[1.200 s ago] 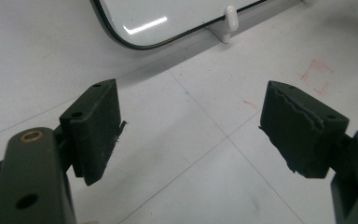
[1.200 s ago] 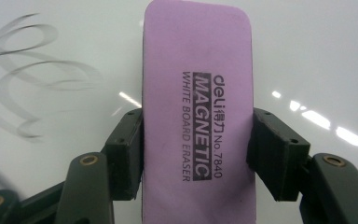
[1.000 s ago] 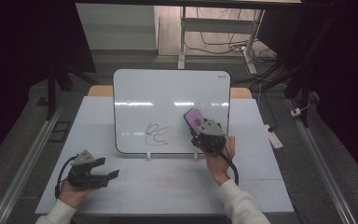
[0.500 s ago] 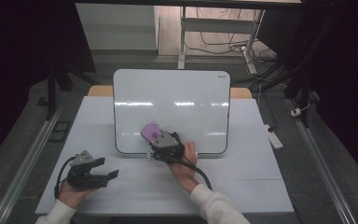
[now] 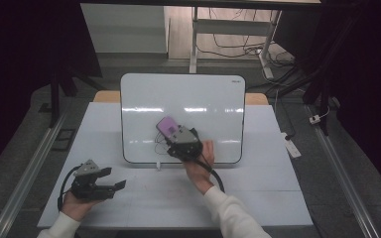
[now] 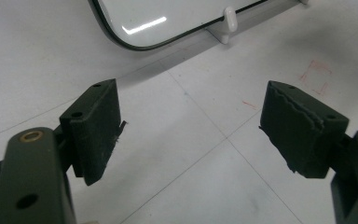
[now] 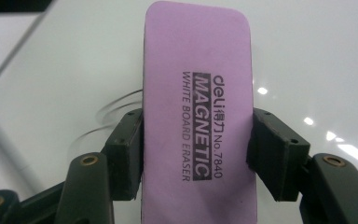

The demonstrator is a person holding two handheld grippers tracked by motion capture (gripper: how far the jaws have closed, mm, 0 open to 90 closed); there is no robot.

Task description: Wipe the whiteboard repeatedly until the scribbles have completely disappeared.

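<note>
In the high view, a white table [image 5: 258, 198] fills the lower middle of the frame, and a whiteboard [image 5: 198, 99] stands propped on it at centre, leaning back on small white feet. The right gripper [image 5: 171, 133] sits just below the centre of the frame, over the lower part of the whiteboard, with a purple eraser [image 5: 167, 126] clamped at its tip and lying against the board face. Faint dark pen marks [image 5: 158, 147] show on the board just left of and below the eraser. The right hand [image 5: 198, 163] holds the gripper from below, a white sleeve [image 5: 228, 213] running to the bottom edge. The left gripper [image 5: 114, 186] rests low at the lower left of the frame, on the table, held by the left hand [image 5: 77, 201], its jaws apart and pointing right.

In the left gripper view, the two black jaws stand wide apart with nothing between them, above bare table. The rounded lower corner of the whiteboard [image 6: 144, 23] and one white foot [image 6: 228, 21] sit along the top of the frame. A faint red mark [image 6: 317, 74] lies at the right.

In the right gripper view, the jaws press on both long sides of the eraser [image 7: 198, 107], which stands upright in the middle of the frame, its label reading "MAGNETIC WHITE BOARD ERASER". The whiteboard [image 7: 307, 56] lies behind it, with a thin curved pen line [image 7: 116, 100] at the eraser's left.
</note>
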